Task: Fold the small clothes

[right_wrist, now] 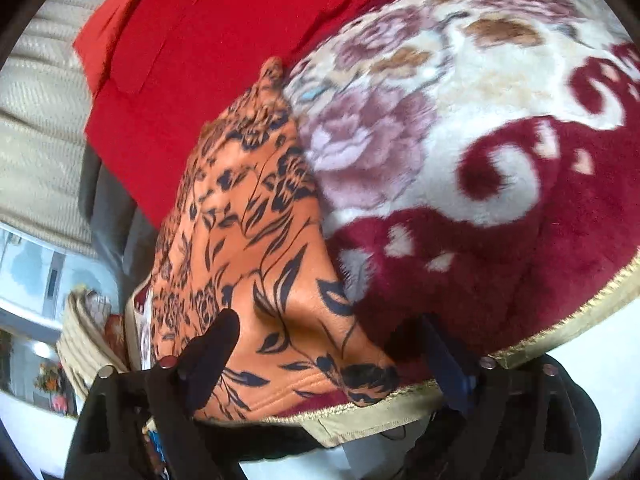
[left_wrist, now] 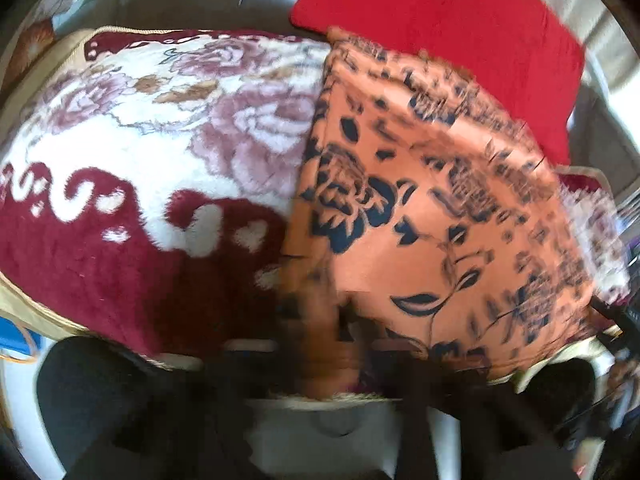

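One orange cloth (left_wrist: 440, 200), one red cloth (left_wrist: 440, 20) at 12 o'clock, one blanket (left_wrist: 140, 140); left gripper (left_wrist: 332, 344) pinching orange cloth, right gripper (right_wrist: 328, 320) wide.

We see the printed cloth (right_wrist: 256, 264) lying on the blanket (right_wrist: 480, 160), the cushion (right_wrist: 208, 52) behind it.

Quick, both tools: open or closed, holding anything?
Left tool: closed, apparently pinching the orange cloth; blurred.
Right tool: open, cloth lying between its fingers.
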`<state>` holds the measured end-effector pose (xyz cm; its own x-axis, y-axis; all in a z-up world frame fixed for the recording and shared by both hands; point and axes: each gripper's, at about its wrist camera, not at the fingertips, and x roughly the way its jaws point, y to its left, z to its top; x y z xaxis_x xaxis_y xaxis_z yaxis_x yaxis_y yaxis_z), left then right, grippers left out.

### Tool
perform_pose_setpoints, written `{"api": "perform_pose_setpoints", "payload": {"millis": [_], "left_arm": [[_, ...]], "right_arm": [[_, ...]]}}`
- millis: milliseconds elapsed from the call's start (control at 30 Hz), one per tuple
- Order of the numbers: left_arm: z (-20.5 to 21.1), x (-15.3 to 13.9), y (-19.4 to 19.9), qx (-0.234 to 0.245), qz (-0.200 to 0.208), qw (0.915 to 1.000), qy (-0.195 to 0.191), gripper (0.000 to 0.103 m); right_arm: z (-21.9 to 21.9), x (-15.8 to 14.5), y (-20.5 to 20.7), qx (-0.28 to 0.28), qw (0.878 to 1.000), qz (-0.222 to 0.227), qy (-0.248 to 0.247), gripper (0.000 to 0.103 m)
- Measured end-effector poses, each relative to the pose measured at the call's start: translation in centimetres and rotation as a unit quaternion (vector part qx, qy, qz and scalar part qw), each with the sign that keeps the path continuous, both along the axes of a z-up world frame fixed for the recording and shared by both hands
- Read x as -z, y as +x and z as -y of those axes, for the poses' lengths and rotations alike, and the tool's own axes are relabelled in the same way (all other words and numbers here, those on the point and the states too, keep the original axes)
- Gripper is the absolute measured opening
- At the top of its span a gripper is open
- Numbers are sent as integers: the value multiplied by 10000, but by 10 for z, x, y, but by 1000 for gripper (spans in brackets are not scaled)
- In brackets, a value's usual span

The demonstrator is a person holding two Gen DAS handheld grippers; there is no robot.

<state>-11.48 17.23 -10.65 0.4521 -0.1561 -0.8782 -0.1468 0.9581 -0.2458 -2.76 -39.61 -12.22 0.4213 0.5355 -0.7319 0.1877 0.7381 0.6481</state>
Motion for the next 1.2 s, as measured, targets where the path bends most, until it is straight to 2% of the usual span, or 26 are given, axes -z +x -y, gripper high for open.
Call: {"api": "perform_pose_setpoints", "payload": {"millis": [33, 67, 100, 167, 200, 267, 300, 367, 433, 567, 700, 733, 800, 867, 967, 1033, 1067, 1100, 1133, 1167, 1200], "left_arm": [[-4, -5, -3, -35, 61, 9999, -150, 7], [-7, -17, -8, -78, 203, 9994, -267, 7], [-10, -34, -13, -85, 468, 9983, -330, 7], [-18, -67, -25, -138, 946, 9947, -371, 7], [-21, -72, -25, -172, 1004, 9939, -416, 7], [-25, -65, -22, -239, 880, 9950, -398, 7], [-25, -50, -18, -266, 633, 9969, -376, 7], [-24, -20, -12, -263, 151, 9990, -341, 7], [-21, -7, -10, -275, -25, 9994, -224, 7], [-18, -43, -8, -151, 468, 9987, -149, 7], [-15, -42, 17, 42, 65, 9999, -138, 7], [-14, -50, 22, 144, 113, 9998, -91, 7], [-12, -82, 37, 290, 480, 9984, -117, 7], [-15, -123, 63, 290, 1037, 9941, -157, 7], [-21, -174, 122, -1, 1955, 9806, -176, 7], [-26, -180, 167, -486, 2232, 9735, -65, 12], [-25, -175, 191, -651, 2300, 9710, 31, 24], [-21, -160, 225, -728, 2258, 9710, 293, 58], [-19, -147, 243, -774, 2144, 9726, 446, 72], [-18, -130, 261, -876, 1989, 9740, 631, 79], [-20, -110, 274, -967, 1712, 9775, 768, 79]], "right_arm": [[4, 7, 2, -51, 9997, -245, 22, 8], [3, 8, 3, -118, 9992, -376, 54, 6], [3, 3, 2, -178, 9993, -334, 16, 6], [5, -28, -4, -276, 9996, 32, 15, 6], [6, -39, -6, -272, 9995, 162, 16, 6], [12, -53, -5, -258, 9992, 317, 40, 6], [11, -48, -2, -293, 9992, 257, -7, 6], [9, -27, 1, -363, 9993, -31, -14, 6], [5, -3, 4, -408, 9986, -332, 18, 6], [1, -19, 10, -520, 9986, -59, 17, 6], [-10, -21, 29, -946, 9950, -281, -166, 6], [-11, -25, 34, -1019, 9943, -271, -142, 6], [-12, -49, 54, -1013, 9948, -16, 66, 6], [-8, -82, 81, -932, 9943, 438, 259, 6], [-1, -142, 150, -591, 9863, 1400, 639, 6], [-2, -160, 196, -267, 9808, 1810, 673, 6], [-3, -159, 226, -2, 9788, 1922, 708, 8], [-3, -155, 243, 122, 9787, 1926, 707, 11], [-8, -143, 268, 222, 9815, 1823, 539, 15], [-16, -125, 291, 272, 9869, 1591, 47, 28], [-23, -108, 303, 307, 9897, 1376, -255, 38]]}}
